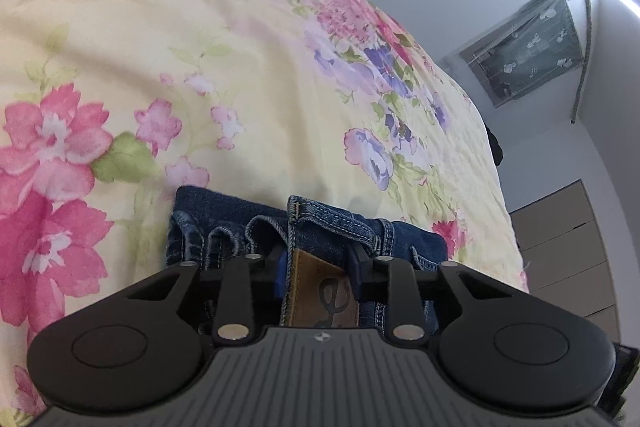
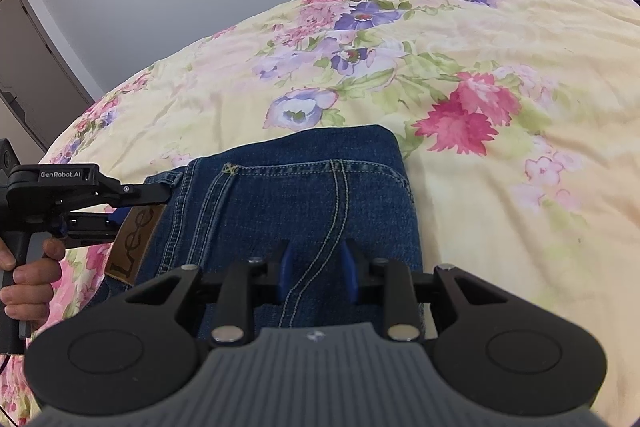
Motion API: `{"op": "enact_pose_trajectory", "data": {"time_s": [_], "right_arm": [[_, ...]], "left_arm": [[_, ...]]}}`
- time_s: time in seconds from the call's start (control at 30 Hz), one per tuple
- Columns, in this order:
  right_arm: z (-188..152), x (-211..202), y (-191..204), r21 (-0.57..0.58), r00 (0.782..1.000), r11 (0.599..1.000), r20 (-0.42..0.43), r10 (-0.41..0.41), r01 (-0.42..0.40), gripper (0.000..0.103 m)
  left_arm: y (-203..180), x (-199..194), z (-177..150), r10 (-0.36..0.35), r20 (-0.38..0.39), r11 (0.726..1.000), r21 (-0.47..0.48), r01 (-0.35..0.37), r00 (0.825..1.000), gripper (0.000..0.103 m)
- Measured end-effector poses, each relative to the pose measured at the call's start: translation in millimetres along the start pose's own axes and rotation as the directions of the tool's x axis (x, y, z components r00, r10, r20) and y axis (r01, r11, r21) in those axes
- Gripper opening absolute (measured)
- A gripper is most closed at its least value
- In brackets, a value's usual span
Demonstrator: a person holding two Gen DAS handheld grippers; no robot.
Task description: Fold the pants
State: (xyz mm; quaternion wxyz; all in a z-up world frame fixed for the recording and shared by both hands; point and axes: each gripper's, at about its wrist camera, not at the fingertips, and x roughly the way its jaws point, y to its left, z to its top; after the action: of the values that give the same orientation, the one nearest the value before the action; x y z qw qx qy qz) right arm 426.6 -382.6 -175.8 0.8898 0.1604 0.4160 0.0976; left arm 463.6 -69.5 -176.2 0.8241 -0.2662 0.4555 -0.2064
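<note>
Folded blue denim pants (image 2: 288, 187) lie on a flowered bedspread (image 2: 500, 187). My right gripper (image 2: 316, 259) is at their near edge, its blue pads pressed on a thick fold of denim with a stitched seam running between them. At the pants' left side, my left gripper (image 2: 140, 209) clamps the waistband by the brown leather patch (image 2: 132, 247). In the left wrist view the left gripper (image 1: 318, 255) holds that patch (image 1: 320, 291) and the bunched waistband of the pants (image 1: 332, 227) between its fingers. The pants' lower layers are hidden.
The yellow bedspread (image 1: 200, 67) spreads wide beyond the pants in both views. A person's hand (image 2: 28, 283) grips the left gripper's handle. Grey drawers (image 1: 568, 247) and a covered window (image 1: 528, 43) stand past the bed's edge; a door (image 2: 28, 67) shows at far left.
</note>
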Motion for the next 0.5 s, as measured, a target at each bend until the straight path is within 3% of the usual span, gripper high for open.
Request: {"op": "enact_pose_trajectory", "data": {"time_s": [0.03,0.1,0.23,0.37,0.5], "right_arm": [[1,-2,2,-0.003,1.0,1.0,-0.002,-0.004,0.004,0.024],[3,-8,8,-0.036,1.0,0.999,0.0,-0.009,0.009,0.024],[1,-18,25,-0.137,1.0,0.991,0.004,0.008,-0.007,0.024],[-2,-12,44,-0.158,0.999,0.986,-0.015,0.052,-0.053,0.021],[-11,11,62,-0.218,0.999,0.976,-0.044,0.016,-0.025,0.021]], "left_arm": [[-12,-5,-2,0.023,0.027,0.998,0.061,-0.024,0.999,0.017],[-34,-21,-4,0.038,0.069,0.984,0.174,-0.049,0.997,0.013],[-53,-50,-7,0.045,0.116,0.943,0.322,-0.081,0.992,0.012],[-29,-46,-11,0.119,0.103,0.934,0.325,-0.147,0.988,0.012],[-1,-28,-16,0.143,0.089,0.944,0.288,-0.162,0.986,0.013]]}}
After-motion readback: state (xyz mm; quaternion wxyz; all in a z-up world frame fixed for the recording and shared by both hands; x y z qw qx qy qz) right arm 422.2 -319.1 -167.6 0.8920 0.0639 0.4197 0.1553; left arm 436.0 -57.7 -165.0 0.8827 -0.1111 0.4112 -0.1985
